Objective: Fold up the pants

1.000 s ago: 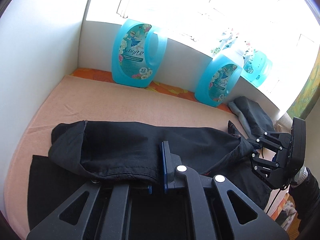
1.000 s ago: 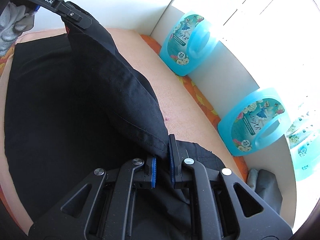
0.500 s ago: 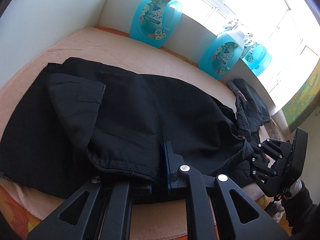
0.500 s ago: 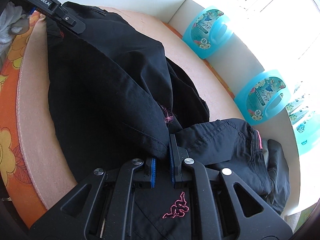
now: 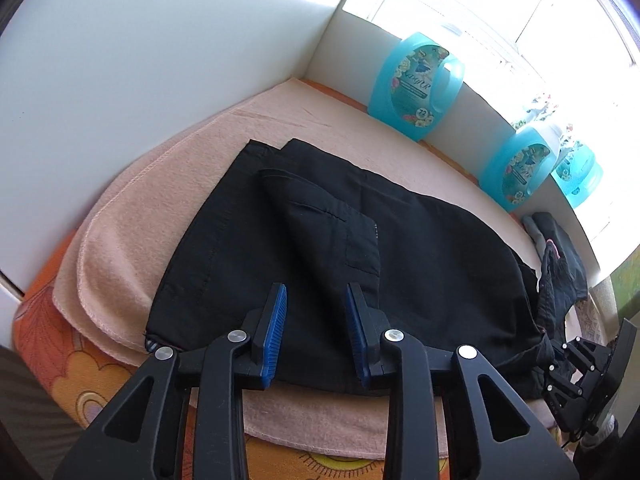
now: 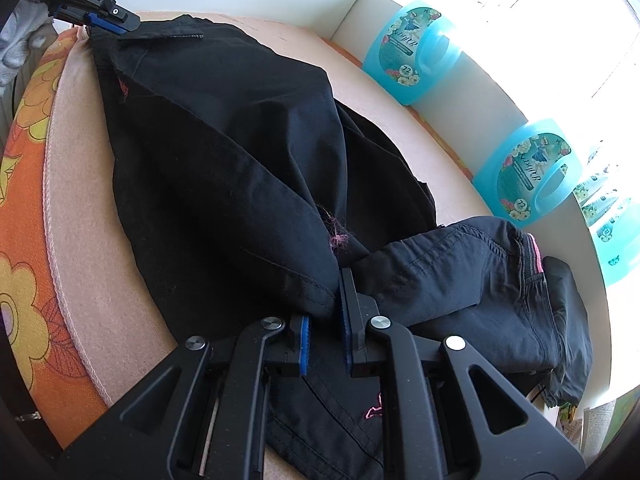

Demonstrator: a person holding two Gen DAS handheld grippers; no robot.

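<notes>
Black pants [image 5: 420, 248] lie folded lengthwise on a pink towel [image 5: 132, 248], with a pocket flap turned up near the hems. My left gripper [image 5: 316, 308] is open just above the near hem end, holding nothing. In the right wrist view my right gripper [image 6: 324, 320] has its jaws close around a fold of the black pants [image 6: 224, 160], at the waist end. The left gripper also shows in the right wrist view [image 6: 100, 20], at the far end of the pants.
Blue detergent bottles [image 5: 416, 84] [image 5: 520, 168] stand along the back wall under a bright window. A second dark garment with pink trim [image 6: 460, 280] lies at the right. An orange flowered cloth [image 6: 24, 168] lies under the towel. A white wall [image 5: 140, 60] is at the left.
Both grippers carried the pants edge toward the near side and lowered it. My left gripper has opened and let go of the hem. The right gripper still pinches the fabric.
</notes>
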